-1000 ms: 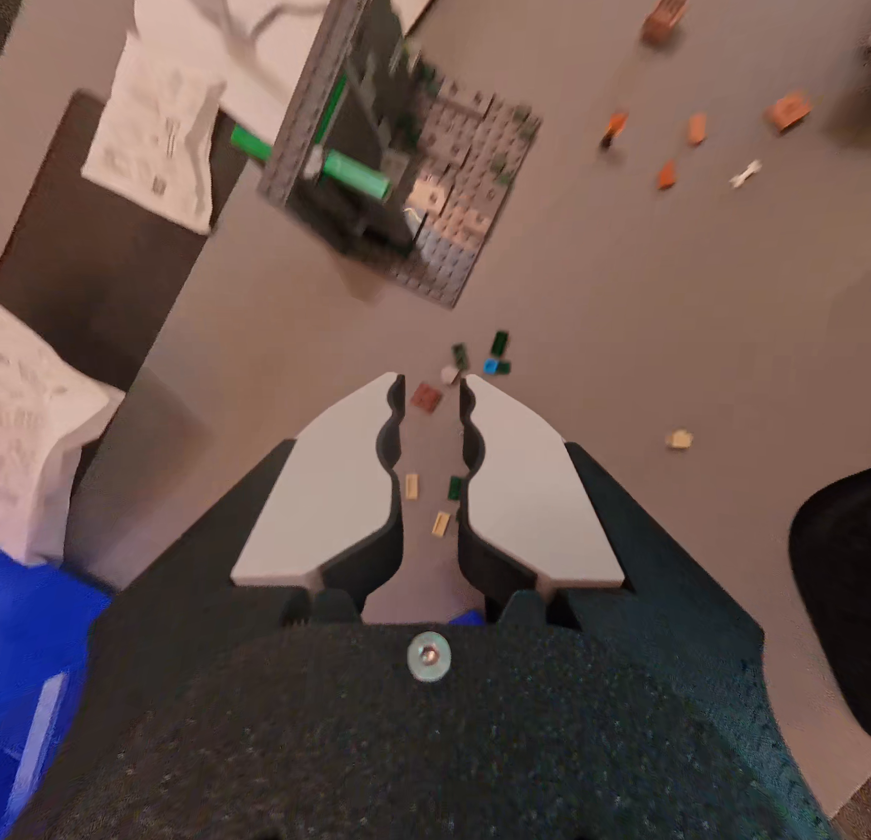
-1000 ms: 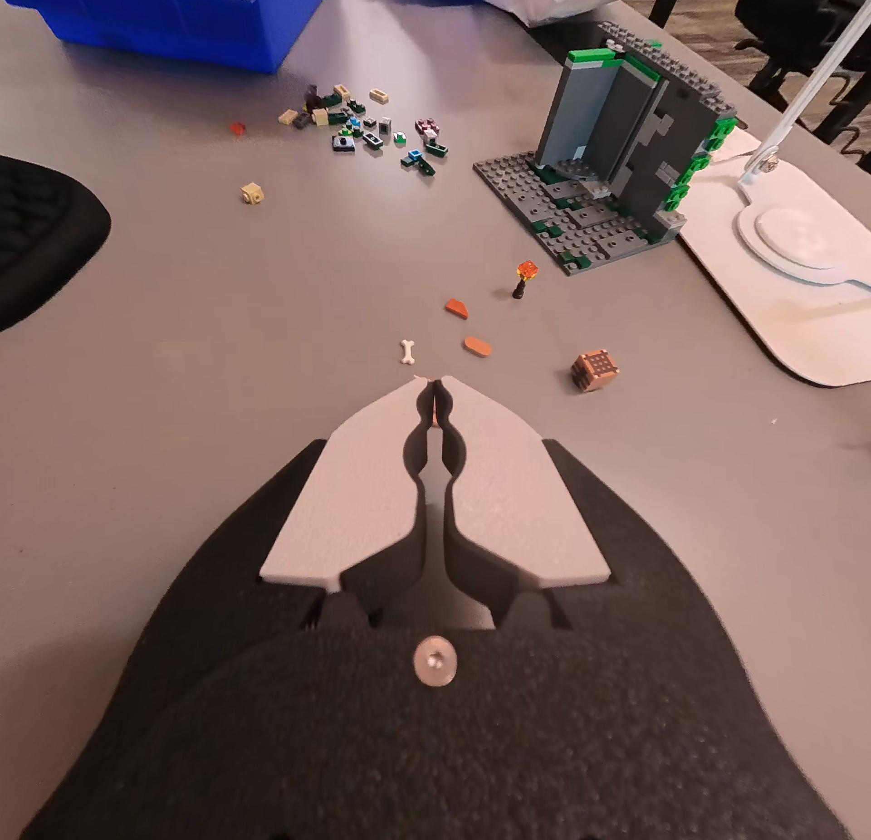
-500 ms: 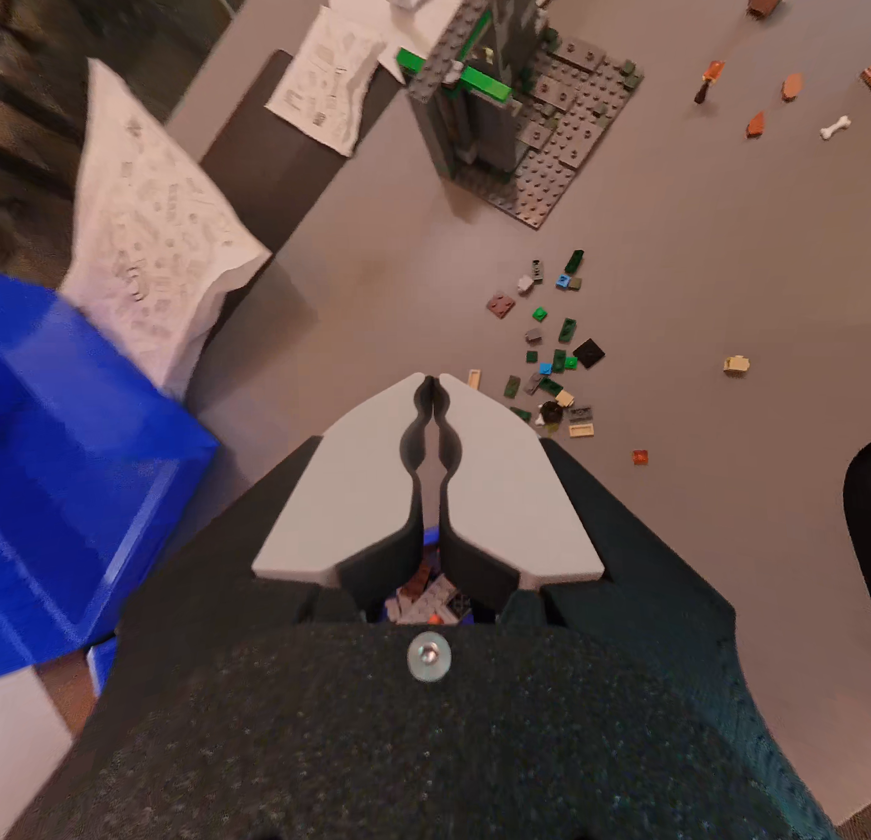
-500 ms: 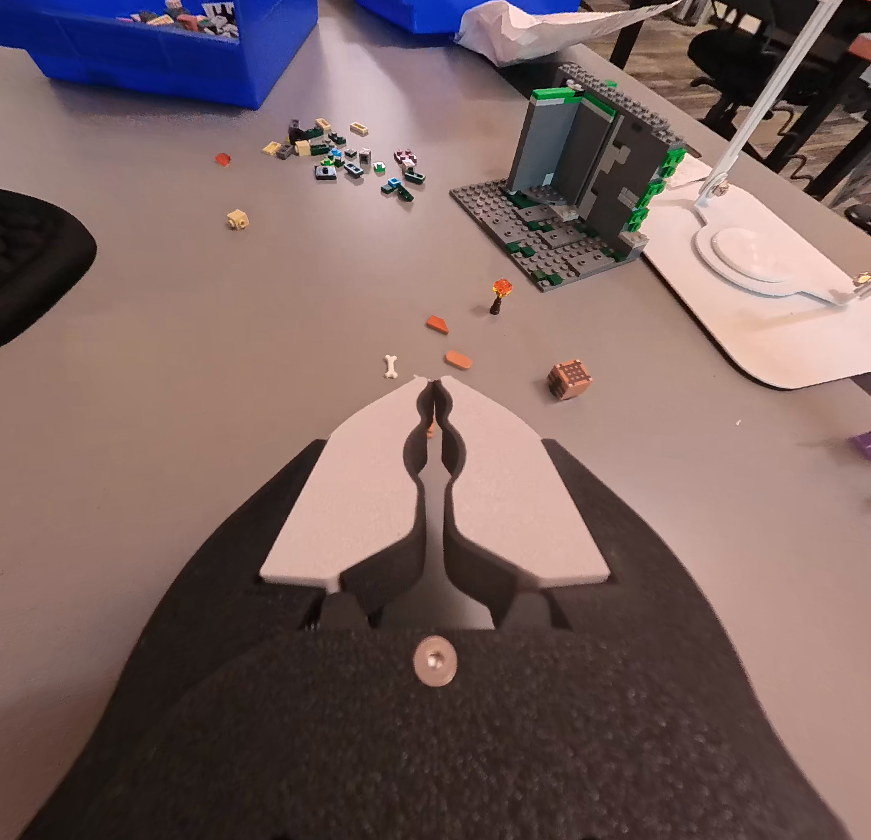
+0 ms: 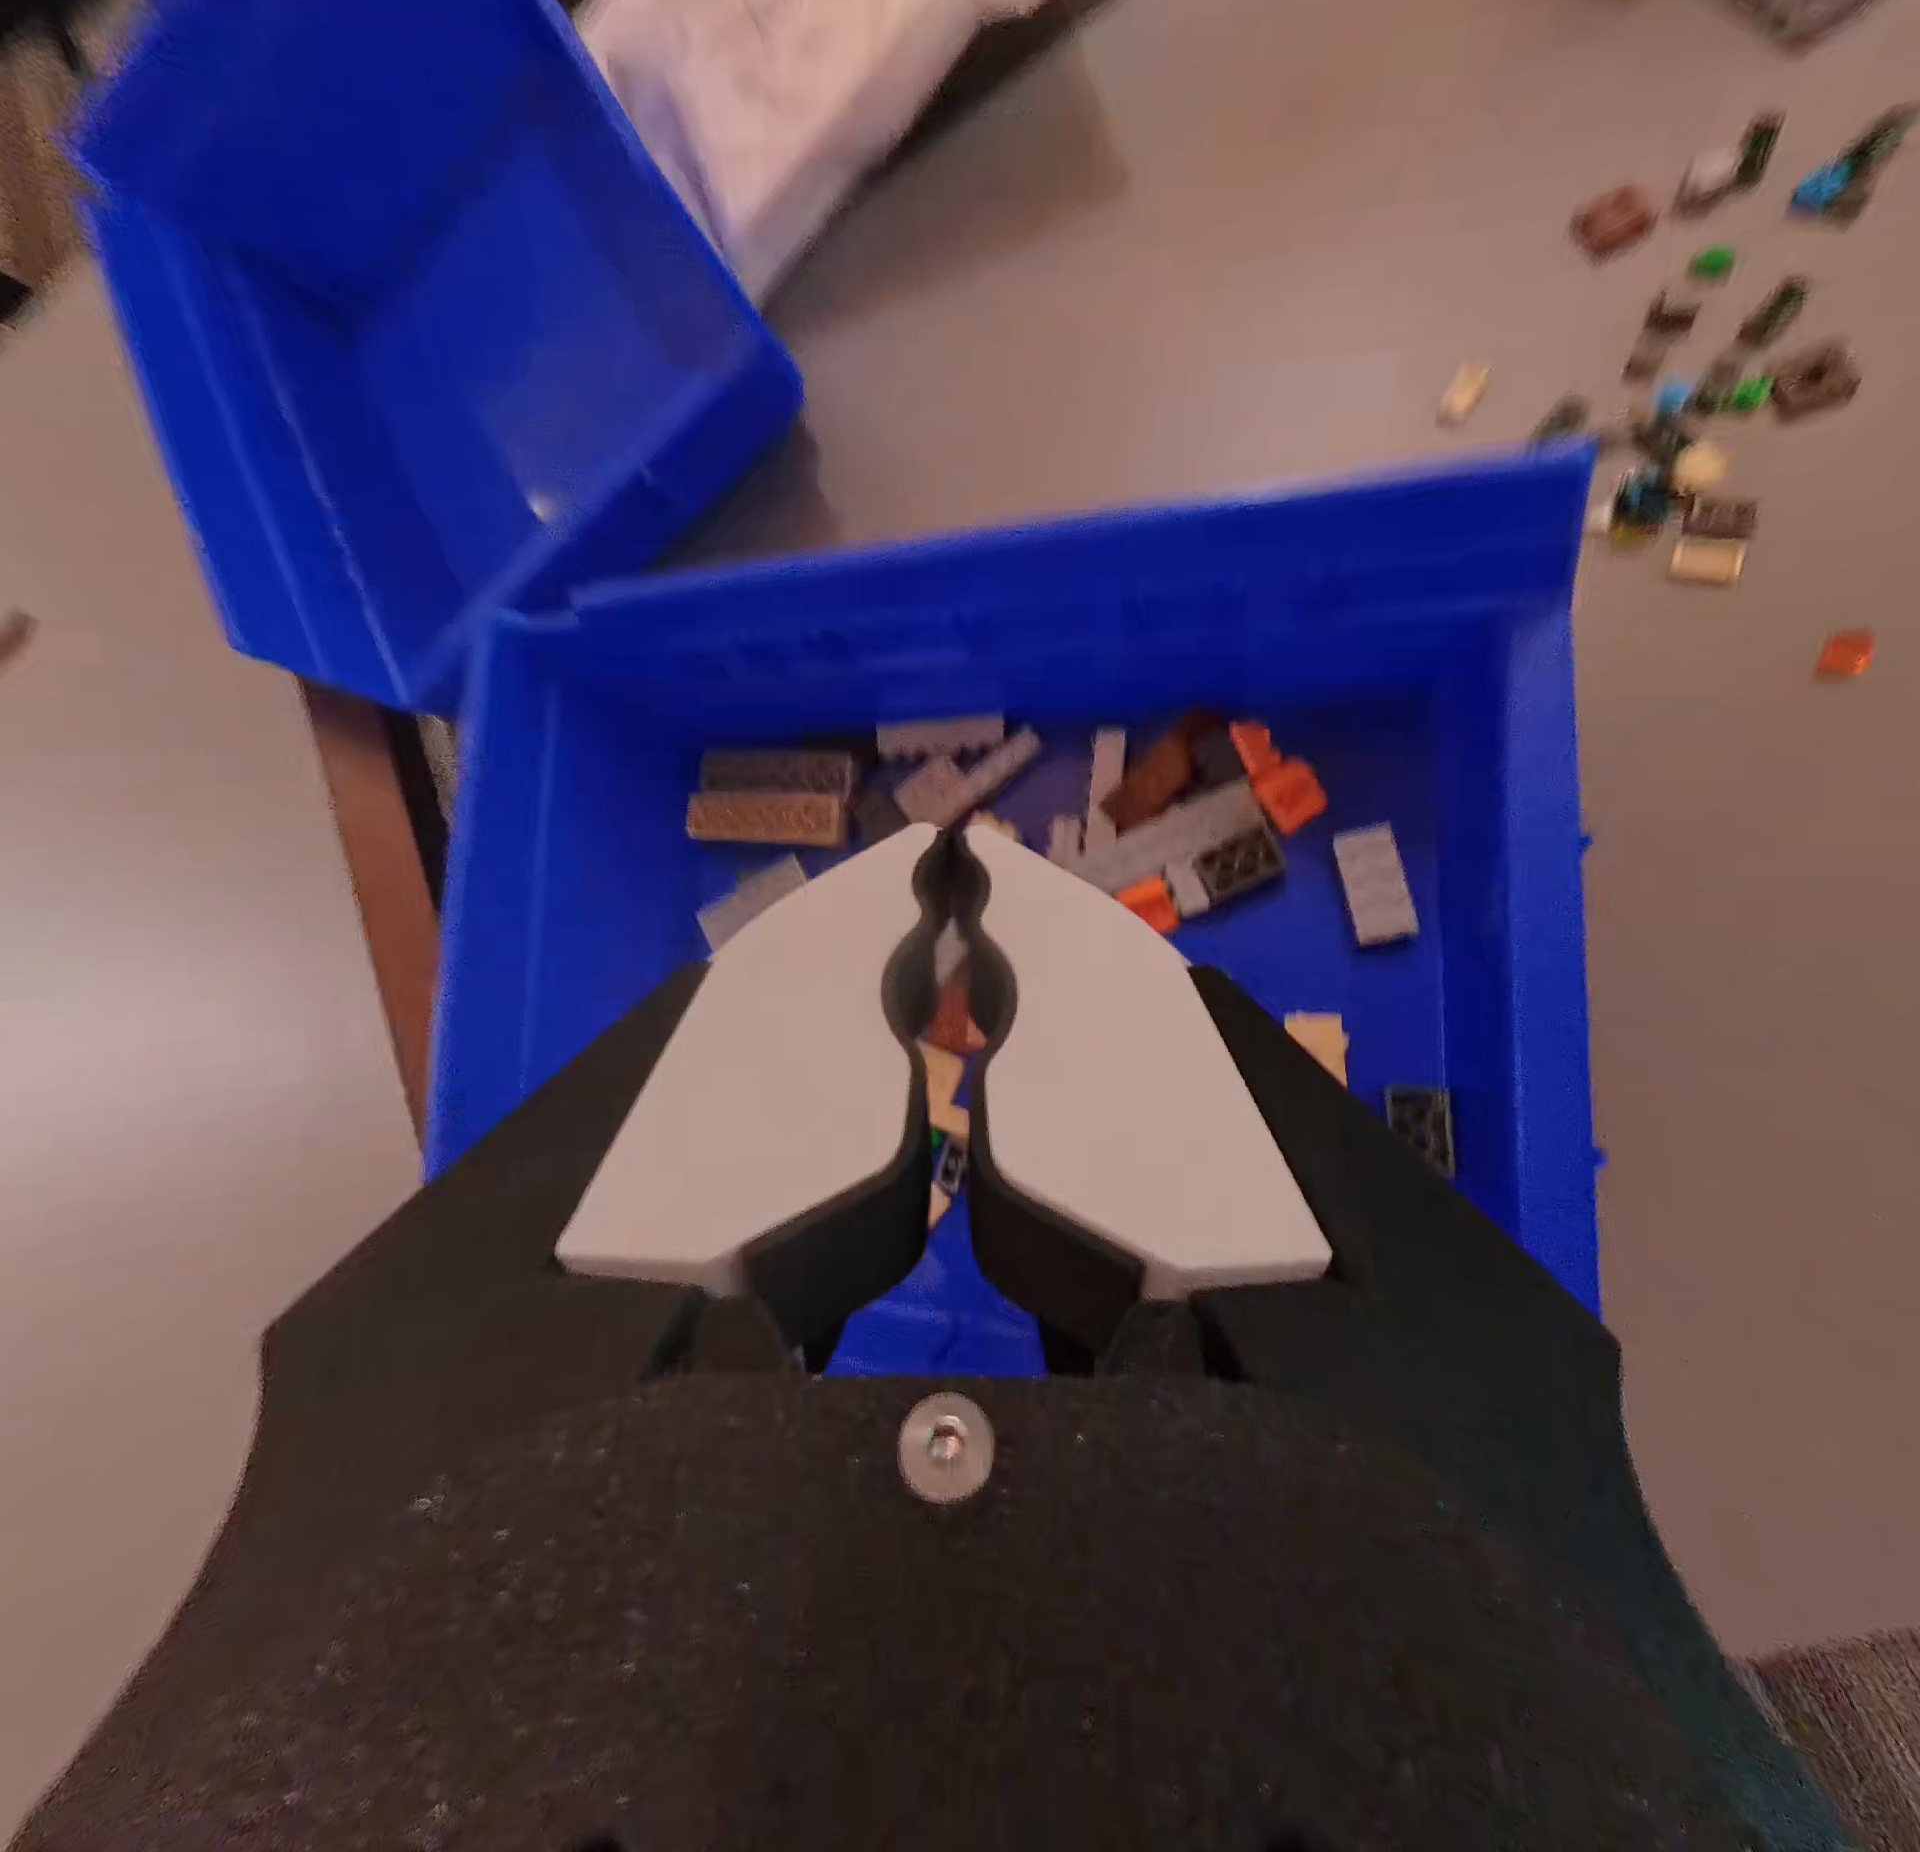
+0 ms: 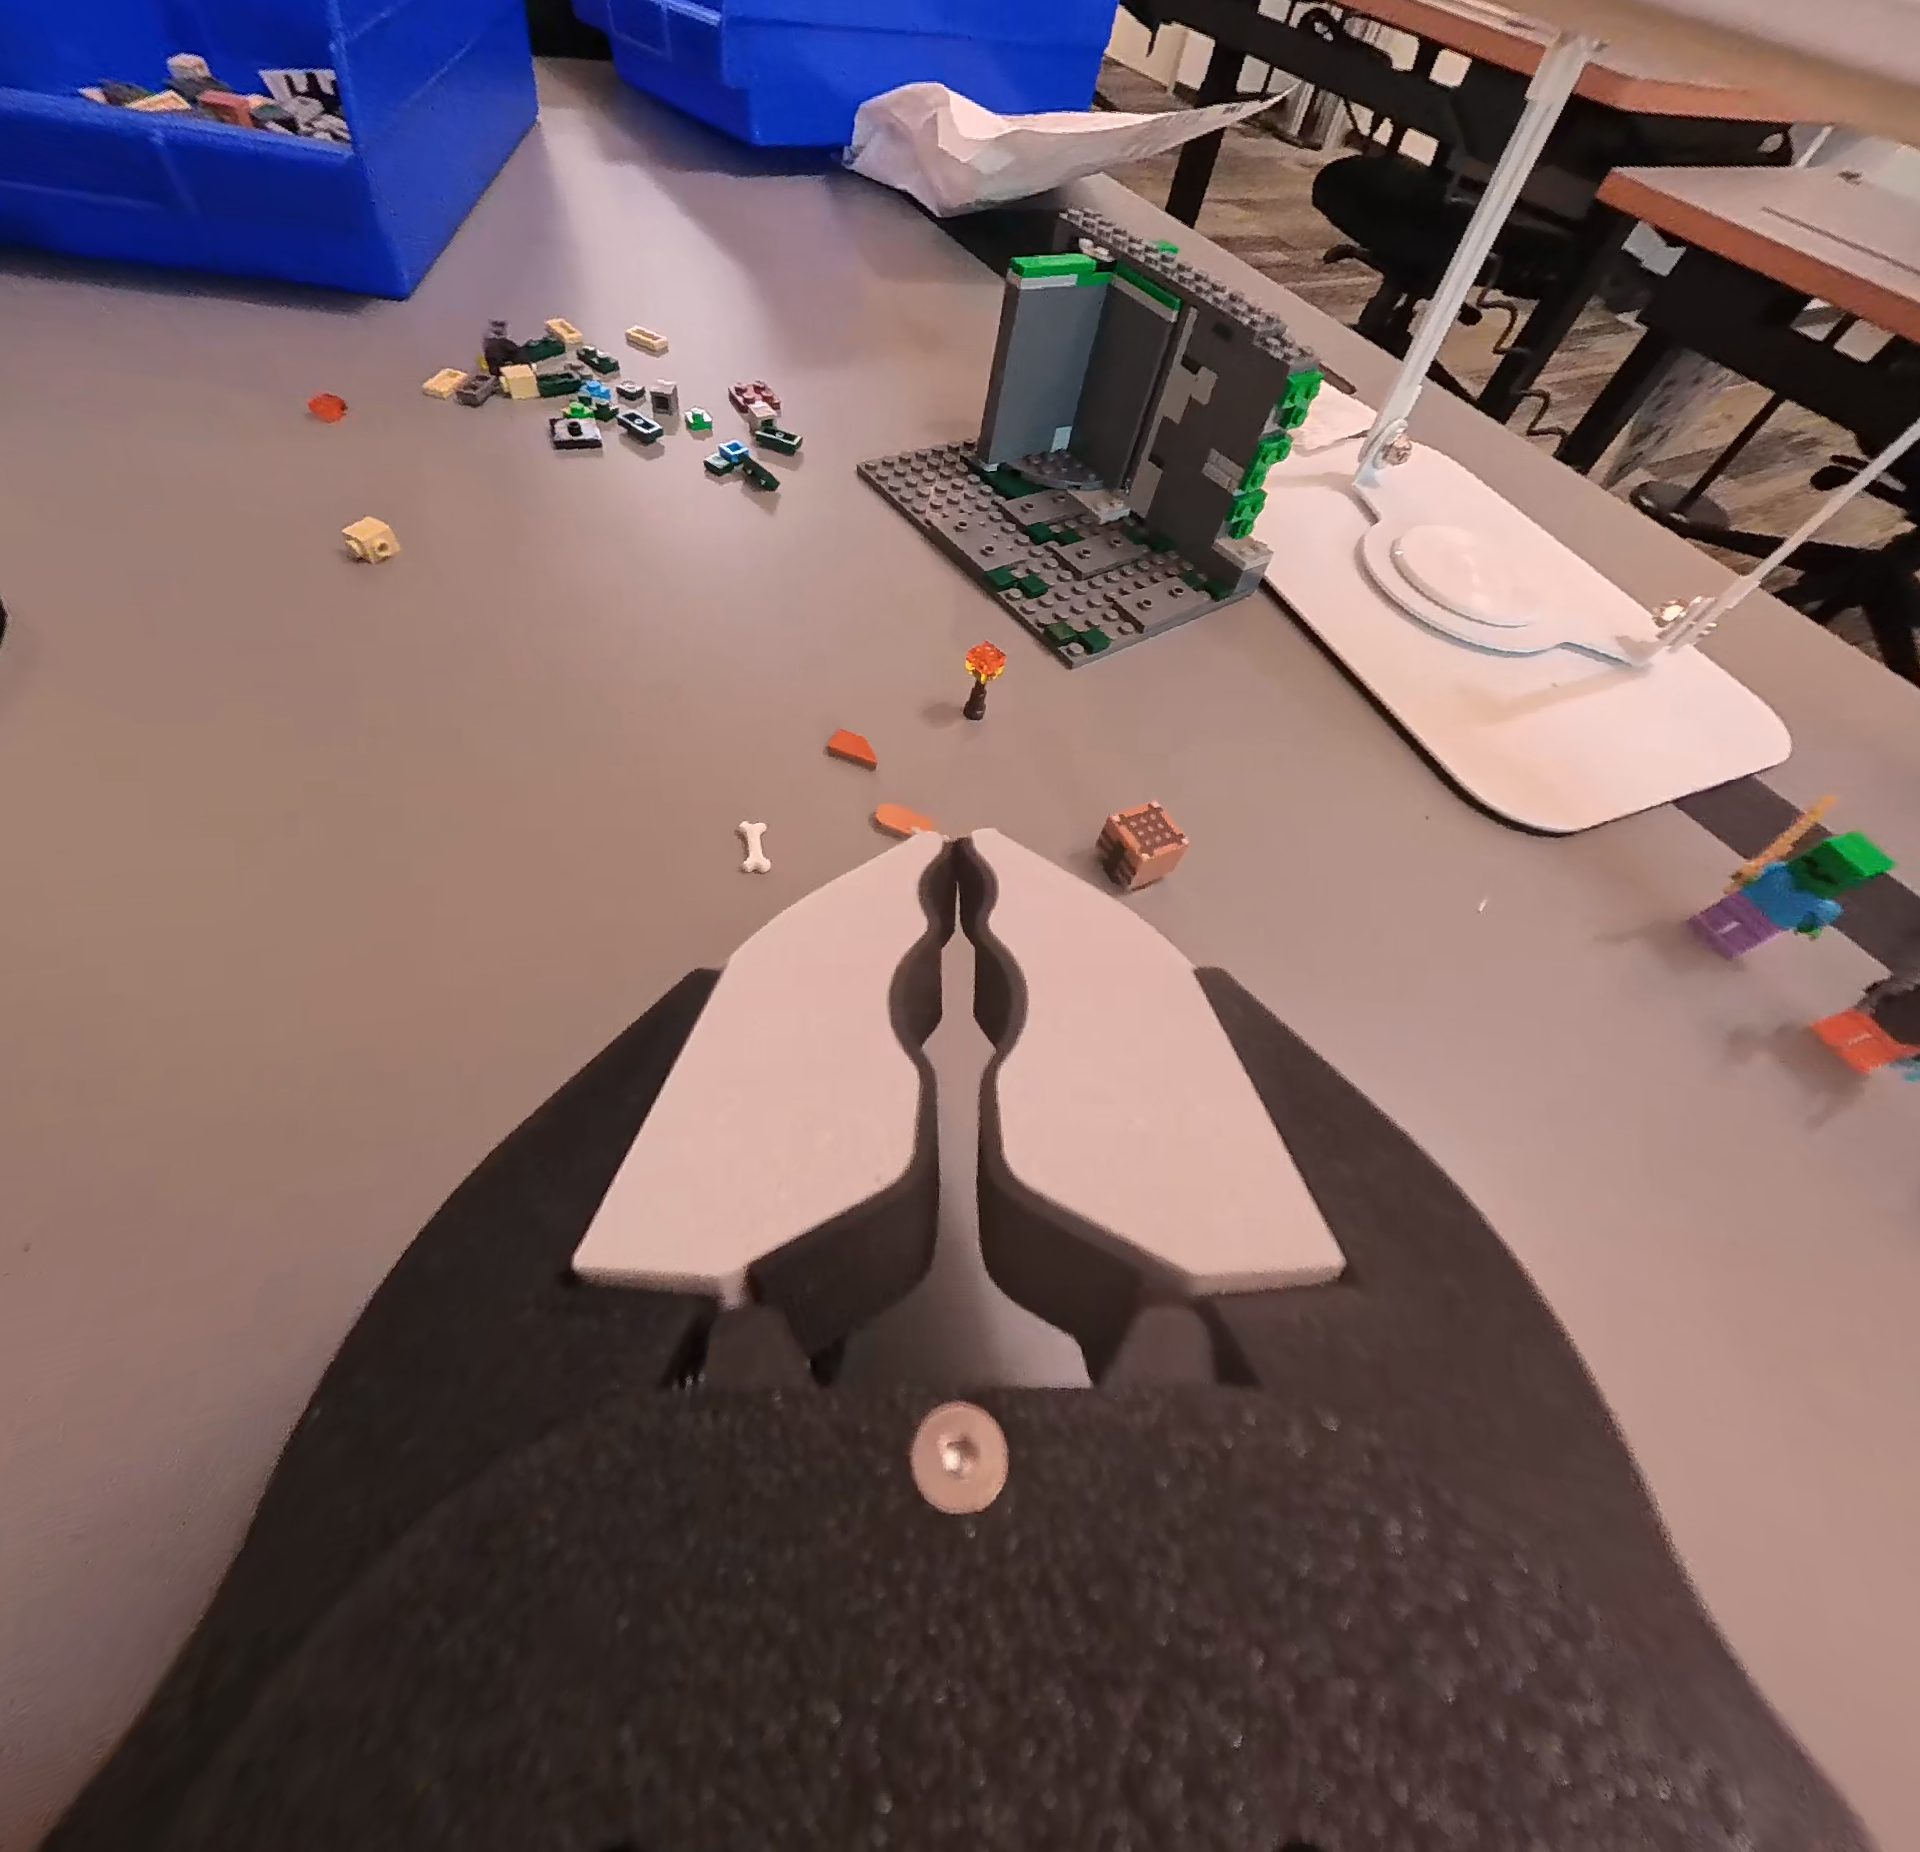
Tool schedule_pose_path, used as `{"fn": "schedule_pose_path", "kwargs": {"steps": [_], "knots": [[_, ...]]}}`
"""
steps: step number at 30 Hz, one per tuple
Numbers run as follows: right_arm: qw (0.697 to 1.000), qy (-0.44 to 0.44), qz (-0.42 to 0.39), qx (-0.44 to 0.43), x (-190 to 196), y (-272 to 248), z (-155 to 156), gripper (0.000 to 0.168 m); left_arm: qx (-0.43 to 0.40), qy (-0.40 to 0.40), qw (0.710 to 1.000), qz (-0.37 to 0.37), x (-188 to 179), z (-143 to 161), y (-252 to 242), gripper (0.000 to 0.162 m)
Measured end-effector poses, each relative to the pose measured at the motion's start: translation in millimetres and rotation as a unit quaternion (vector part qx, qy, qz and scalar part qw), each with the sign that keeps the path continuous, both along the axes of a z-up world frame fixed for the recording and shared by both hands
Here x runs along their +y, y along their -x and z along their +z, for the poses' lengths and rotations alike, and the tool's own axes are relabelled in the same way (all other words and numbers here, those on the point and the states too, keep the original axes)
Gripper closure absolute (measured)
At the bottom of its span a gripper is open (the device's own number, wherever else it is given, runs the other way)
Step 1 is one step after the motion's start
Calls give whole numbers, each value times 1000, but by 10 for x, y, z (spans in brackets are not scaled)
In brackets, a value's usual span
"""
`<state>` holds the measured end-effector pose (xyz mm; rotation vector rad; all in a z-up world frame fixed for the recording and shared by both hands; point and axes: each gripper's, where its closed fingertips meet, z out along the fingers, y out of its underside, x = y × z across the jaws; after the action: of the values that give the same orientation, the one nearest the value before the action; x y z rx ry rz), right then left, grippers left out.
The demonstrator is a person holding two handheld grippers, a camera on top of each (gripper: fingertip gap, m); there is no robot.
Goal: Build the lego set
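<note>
My left gripper (image 5: 951,838) is shut and empty, held above a blue bin (image 5: 1538,763) with several loose bricks (image 5: 1216,815) in grey, brown, orange and tan. My right gripper (image 6: 954,843) is shut and empty, low over the grey table, apart from the pieces. The part-built grey model (image 6: 1122,452) with green trim stands on its studded baseplate ahead of it. Close to the right fingertips lie a white bone piece (image 6: 755,846), two orange pieces (image 6: 852,748), a torch piece (image 6: 982,675) and a brown cube (image 6: 1143,844).
A second blue bin (image 5: 416,275) stands beside the first. A scatter of small pieces (image 6: 613,389) and a tan brick (image 6: 371,539) lie left of the model. A white stand base (image 6: 1507,618) and small figures (image 6: 1797,888) are at the right. Crumpled paper (image 6: 1018,140) lies behind. Across from one pair of fingers to the other is roughly 50 cm. To reach the white bone piece (image 6: 755,846) in a straight line is about 8 cm for my right fingers, about 45 cm for my left.
My left gripper has shut and swung back from the model and the scatter to above the blue bin. My right gripper has drawn back and tilted up a little, still shut.
</note>
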<state>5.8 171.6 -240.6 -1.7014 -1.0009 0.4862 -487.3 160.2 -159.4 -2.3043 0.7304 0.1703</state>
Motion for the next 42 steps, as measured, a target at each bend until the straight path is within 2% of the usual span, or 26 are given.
{"fn": "schedule_pose_path", "kwargs": {"steps": [2,6,10,17,19,23,27,33,38,42], "knots": [[1000,-2,-7,0,18,-8,10,168,11,41,999,-5,-77,-222,119,162],[1000,2,-22,-7,58,-39,-6,168,41,136,989,-30,-199,-628,283,151],[999,6,-39,-5,89,-77,-14,168,70,214,974,-35,-246,-890,451,144],[998,10,-54,0,113,-123,-21,168,92,308,945,-55,-277,-1197,547,136],[998,13,-55,2,120,-133,-28,168,83,317,943,-56,-262,-1234,531,143],[998,16,-56,5,127,-142,-46,168,84,330,939,-56,-263,-1272,545,146],[998,16,-56,9,127,-155,-36,168,100,270,956,-57,-158,-1117,515,149],[999,12,-47,23,101,-119,25,168,133,82,983,-97,-54,-557,-16,149],[998,26,-13,62,-3,51,167,168,161,-75,969,-170,-89,-174,-919,149],[994,65,19,89,-142,278,274,164,166,-178,943,-225,-108,-69,-1715,149]]}}
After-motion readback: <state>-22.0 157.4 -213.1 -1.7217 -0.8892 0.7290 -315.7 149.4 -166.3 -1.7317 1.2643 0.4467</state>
